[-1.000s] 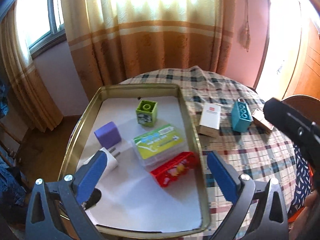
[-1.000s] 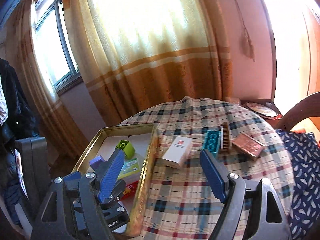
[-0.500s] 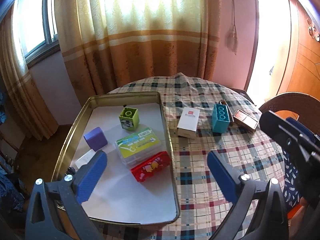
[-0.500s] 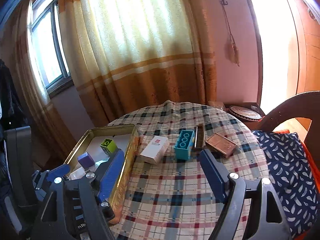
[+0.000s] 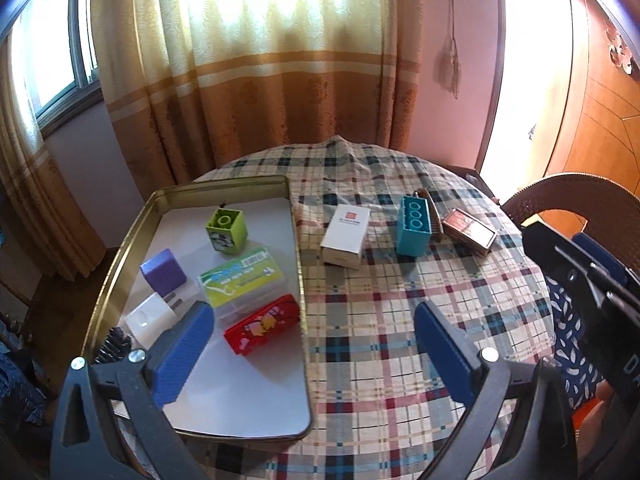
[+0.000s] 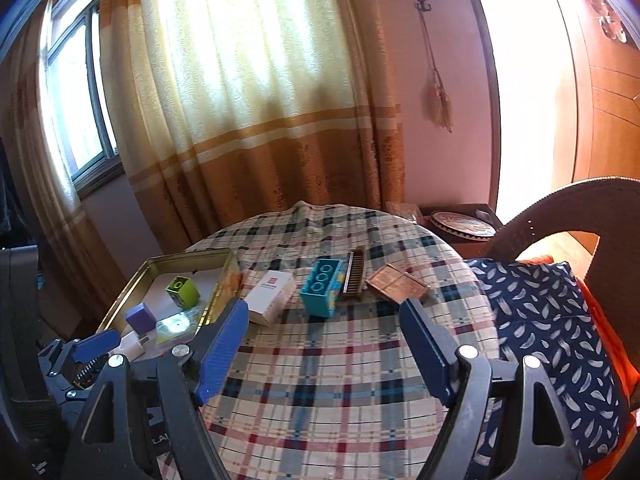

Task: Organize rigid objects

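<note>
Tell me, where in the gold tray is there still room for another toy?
The near end of the gold metal tray is bare white floor, in front of the red rectangular box. The far strip behind the green square block is also free. The middle is crowded: purple cube, white plug, clear green-labelled case.

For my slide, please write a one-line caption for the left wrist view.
Open left tool above a plaid table: tray of small items, white box and teal brick outside.
</note>
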The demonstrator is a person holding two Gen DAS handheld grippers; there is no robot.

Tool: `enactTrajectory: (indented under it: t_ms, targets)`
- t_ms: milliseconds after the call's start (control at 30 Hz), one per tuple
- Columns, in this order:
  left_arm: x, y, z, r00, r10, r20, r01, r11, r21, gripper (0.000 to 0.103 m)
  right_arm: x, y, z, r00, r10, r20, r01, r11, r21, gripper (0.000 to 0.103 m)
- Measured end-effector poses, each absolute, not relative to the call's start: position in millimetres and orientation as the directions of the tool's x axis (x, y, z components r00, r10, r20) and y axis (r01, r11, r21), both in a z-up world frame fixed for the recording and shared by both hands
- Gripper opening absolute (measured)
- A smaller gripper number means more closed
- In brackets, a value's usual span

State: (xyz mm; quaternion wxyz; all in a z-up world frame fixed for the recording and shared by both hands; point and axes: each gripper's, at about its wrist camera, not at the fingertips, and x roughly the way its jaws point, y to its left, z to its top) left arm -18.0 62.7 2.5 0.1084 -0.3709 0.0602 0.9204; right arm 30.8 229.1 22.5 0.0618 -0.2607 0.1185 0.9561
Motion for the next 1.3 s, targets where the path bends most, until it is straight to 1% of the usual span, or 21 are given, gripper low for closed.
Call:
enactTrajectory:
  t_ms: [367, 833, 1300]
  targets:
    - [-24, 87, -5, -0.686, 0.154, -0.711, -0.267, -0.962, 0.050, 0.102, 28, 251, 13, -0.839, 0.091, -0.537, -0.222, -0.957, 0.184, 0.080]
    - [-43, 118, -15, -0.648, 0.189, -0.737, -0.306, -0.952, 0.024, 0.102, 22, 277, 3, -0.820, 0.131, -0.558, -0.270, -0.947, 0.173, 0.080]
    - [-61, 151, -25, -0.632, 0.193, -0.751, -0.335, -0.942, 0.040, 0.102, 12, 303, -9, -0.804, 0.144, -0.577, -0.293, -0.940, 0.173, 0.080]
